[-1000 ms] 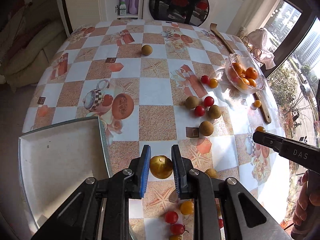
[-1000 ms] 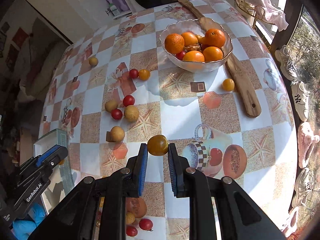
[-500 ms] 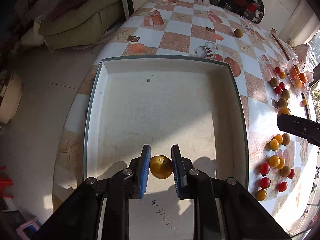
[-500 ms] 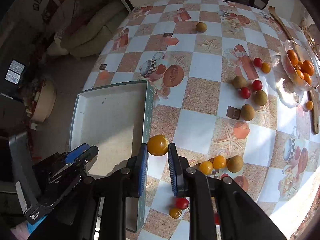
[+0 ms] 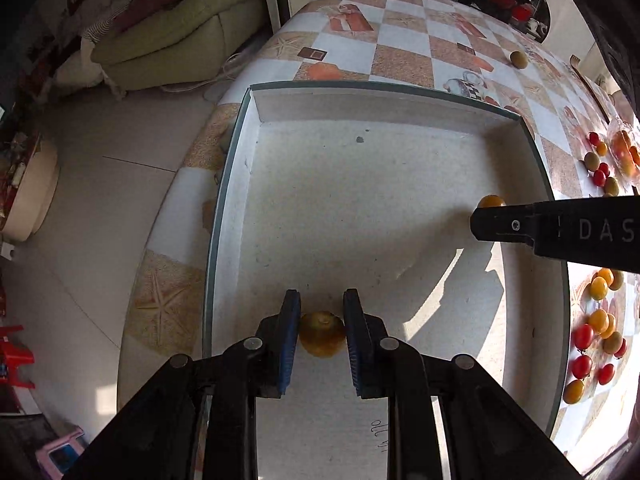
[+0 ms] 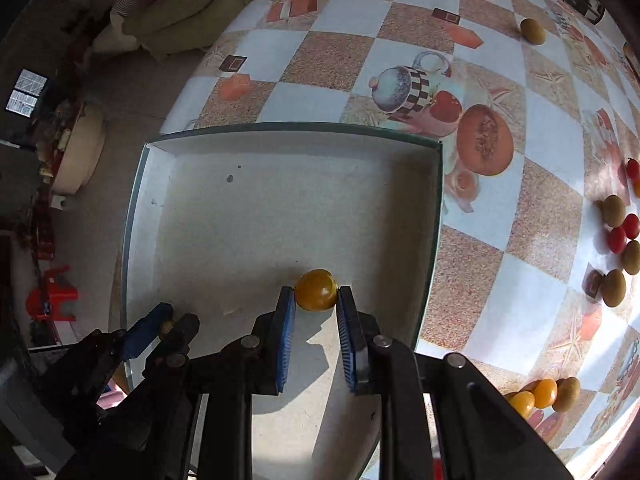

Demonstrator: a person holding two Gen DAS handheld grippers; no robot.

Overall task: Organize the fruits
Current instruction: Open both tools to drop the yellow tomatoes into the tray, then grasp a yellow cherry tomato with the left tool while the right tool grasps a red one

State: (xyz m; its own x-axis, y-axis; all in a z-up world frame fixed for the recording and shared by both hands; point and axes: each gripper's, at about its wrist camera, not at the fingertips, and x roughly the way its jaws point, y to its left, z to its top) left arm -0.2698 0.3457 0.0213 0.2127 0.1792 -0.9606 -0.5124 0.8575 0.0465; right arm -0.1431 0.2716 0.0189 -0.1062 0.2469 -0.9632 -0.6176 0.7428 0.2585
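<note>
Hovering over the white tray point(image 5: 400, 200) now, no longer the desk point(image 6: 500, 280), left gripper point(image 5: 322, 312) and right gripper point(image 6: 316, 304) each clench a yellow fruit point(image 5: 322, 334), ready for release.

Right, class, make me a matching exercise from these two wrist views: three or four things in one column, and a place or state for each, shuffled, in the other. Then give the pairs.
Things
1. left gripper
2. white tray
3. red cherry tomatoes
4. green sofa

Places or states
A. loose on the tablecloth, beside the tray
B. on the floor beyond the table
C. shut on a yellow tomato
D. at the table's edge, under both grippers

Pairs: 1-C, 2-D, 3-A, 4-B
</note>
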